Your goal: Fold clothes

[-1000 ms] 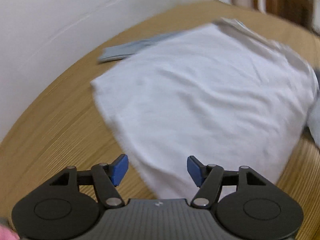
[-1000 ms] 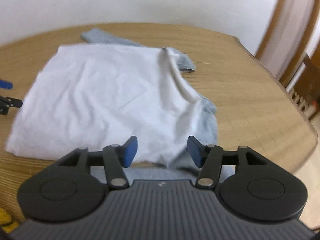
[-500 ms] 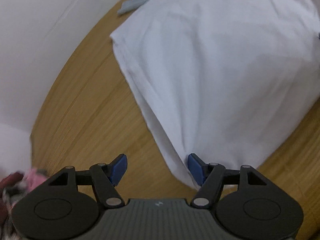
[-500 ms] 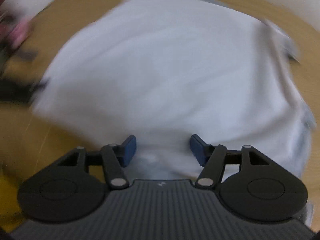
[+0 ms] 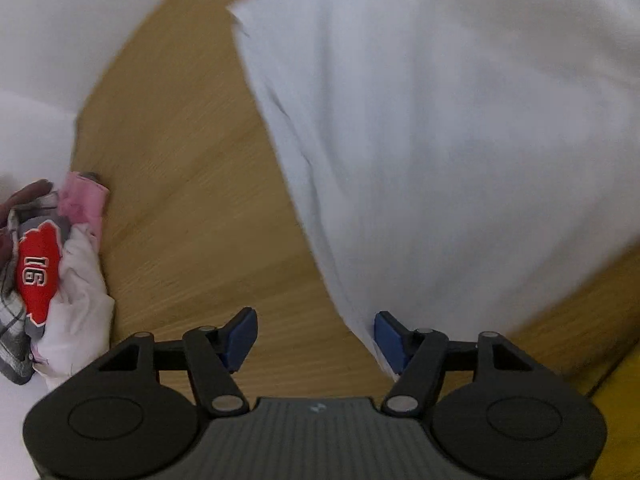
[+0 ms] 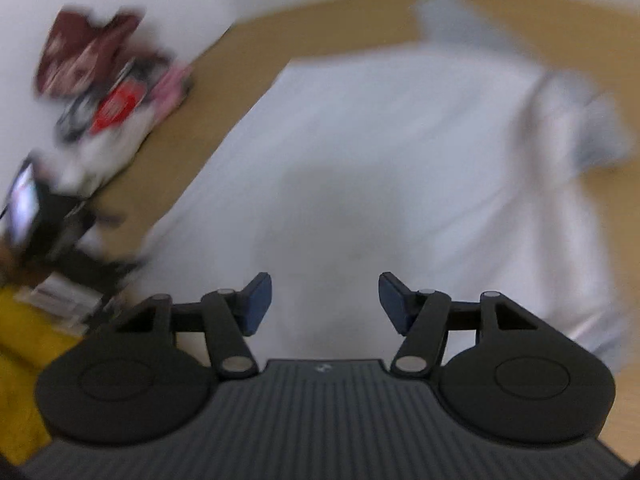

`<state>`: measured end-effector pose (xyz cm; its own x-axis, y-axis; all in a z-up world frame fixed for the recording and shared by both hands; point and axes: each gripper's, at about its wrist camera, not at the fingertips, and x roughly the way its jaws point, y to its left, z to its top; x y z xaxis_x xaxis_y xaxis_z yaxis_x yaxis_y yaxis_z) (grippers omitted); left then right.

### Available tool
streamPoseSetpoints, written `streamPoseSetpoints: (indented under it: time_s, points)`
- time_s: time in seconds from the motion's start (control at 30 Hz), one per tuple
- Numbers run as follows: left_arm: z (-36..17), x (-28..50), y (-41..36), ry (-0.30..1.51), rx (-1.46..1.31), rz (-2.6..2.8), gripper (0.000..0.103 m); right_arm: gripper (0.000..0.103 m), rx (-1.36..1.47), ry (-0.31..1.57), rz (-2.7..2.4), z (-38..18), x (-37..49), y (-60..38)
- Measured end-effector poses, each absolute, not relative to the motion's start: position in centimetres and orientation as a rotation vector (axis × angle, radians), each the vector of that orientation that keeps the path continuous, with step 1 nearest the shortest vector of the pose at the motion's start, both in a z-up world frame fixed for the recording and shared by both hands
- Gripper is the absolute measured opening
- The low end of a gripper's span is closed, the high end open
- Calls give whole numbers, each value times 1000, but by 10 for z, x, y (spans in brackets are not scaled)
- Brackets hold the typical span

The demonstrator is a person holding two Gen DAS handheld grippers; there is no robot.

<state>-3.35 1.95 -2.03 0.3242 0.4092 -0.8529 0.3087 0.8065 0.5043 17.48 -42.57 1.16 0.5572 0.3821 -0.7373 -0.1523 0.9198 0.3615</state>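
Two wrist cameras looking steeply down, close over the white shirt (image 5: 460, 152)

The left view sits at its near-left corner; the right view looks along its near edge; both share the shirt (image 6: 400, 168) and the clothes pile (image 5: 52, 264) off its left.

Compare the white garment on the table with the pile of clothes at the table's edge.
The white garment is spread flat; the pile is bunched up. The garment is plain; the pile mixes pink, plaid and a red patch. The garment covers far more table. Both are fabric resting on it.
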Motion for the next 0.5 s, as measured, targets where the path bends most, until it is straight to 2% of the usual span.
streamPoseSetpoints:
  time_s: [0.13,0.23,0.43,0.5]
  points:
    - [13,29,15,1056,658,62,70,63,203,811,69,32,231,-483]
    - [14,90,2,952,658,41,70,63,174,811,-23,30,298,-510]
    - [-13,168,-20,942,581,7,70,62,-2,960,-100,-13,405,-518]
    - [-26,176,-22,948,552,3,70,58,-17,1013,-69,-25,418,-516]
